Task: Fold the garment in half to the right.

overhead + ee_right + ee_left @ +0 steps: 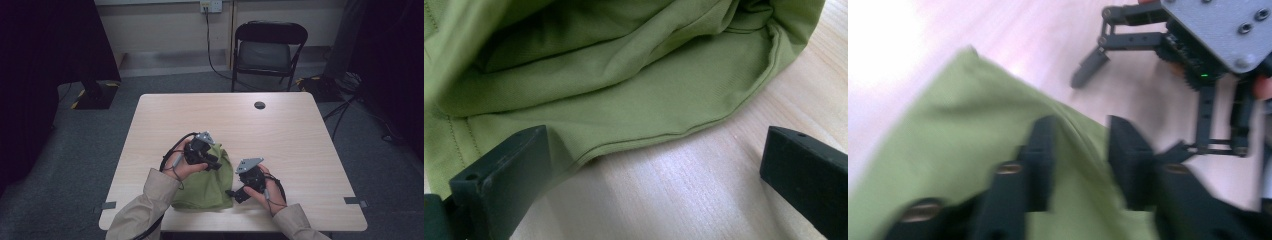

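A soft olive-green cloth garment (207, 182) lies bunched in a rumpled heap on the near part of the pale wooden table (280, 130), its folds piled loosely, one stitched hem edge (684, 131) curving flat along the tabletop and a raised ridge of fabric (998, 95) standing up.

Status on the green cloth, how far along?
Done: green cloth is bunched into a loose heap near the table's front edge. In hand: left gripper open over a fold, right gripper open at the hem. Left: no neat fold yet.
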`<state>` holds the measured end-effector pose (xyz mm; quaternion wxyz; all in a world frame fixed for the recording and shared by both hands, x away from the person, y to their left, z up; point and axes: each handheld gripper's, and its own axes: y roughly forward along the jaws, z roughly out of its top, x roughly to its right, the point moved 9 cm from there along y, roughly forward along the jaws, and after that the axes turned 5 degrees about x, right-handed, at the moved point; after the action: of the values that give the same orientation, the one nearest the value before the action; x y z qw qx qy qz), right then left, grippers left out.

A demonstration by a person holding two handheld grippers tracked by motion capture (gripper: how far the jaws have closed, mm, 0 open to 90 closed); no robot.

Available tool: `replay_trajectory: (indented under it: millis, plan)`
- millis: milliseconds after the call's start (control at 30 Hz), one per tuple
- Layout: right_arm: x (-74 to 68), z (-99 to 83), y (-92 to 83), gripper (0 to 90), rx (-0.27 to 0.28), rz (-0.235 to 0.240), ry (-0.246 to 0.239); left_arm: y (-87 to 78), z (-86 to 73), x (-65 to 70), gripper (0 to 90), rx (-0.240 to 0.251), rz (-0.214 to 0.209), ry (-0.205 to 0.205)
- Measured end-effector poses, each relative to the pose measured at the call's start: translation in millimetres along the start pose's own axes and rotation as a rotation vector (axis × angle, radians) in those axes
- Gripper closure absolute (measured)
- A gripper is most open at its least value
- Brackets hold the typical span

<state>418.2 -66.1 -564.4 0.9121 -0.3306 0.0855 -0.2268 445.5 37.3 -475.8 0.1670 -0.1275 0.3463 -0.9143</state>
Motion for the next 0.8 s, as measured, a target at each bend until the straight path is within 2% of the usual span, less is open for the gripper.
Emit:
replay_trajectory:
  millis: [33,133,167,233,267,400,567,667,800]
  plan:
    - [0.0,0.0,0.0,0.0,0.000,0.000,0.000,-0.9,0.4,-1.3,45.8,0.017,0.008,0.011]
    - [0.0,0.0,0.0,0.0,0.000,0.000,0.000,-5.9,-1.9,-5.1,30.4,0.052,0.020,0.102]
    - [-0.1,0.0,0.0,0.0,0.000,0.000,0.001,-8.3,-2.9,-7.3,24.9,0.068,0.029,0.108]
    - [-0.1,0.1,0.0,0.0,0.000,0.001,0.000,-13.9,-6.6,-10.7,13.7,0.082,0.036,0.080]
    - [-0.1,0.1,0.1,0.0,0.000,0.001,0.000,-17.1,-9.7,-11.8,11.8,0.083,0.030,0.068]
    - [0.0,0.1,0.1,0.0,0.000,0.002,0.000,-25.3,-25.1,-15.5,5.1,0.089,0.036,0.087]
    - [-0.1,0.3,0.3,0.0,0.000,0.006,-0.001,-34.8,-45.1,-19.7,2.6,0.111,0.050,0.060]
    - [-0.1,0.3,0.3,0.0,0.000,0.006,-0.001,-38.1,-60.1,-19.5,1.6,0.116,0.038,0.073]
    - [-0.1,0.6,0.5,0.0,-0.002,0.011,-0.003,-40.3,-76.3,-20.4,1.6,0.104,0.051,0.072]
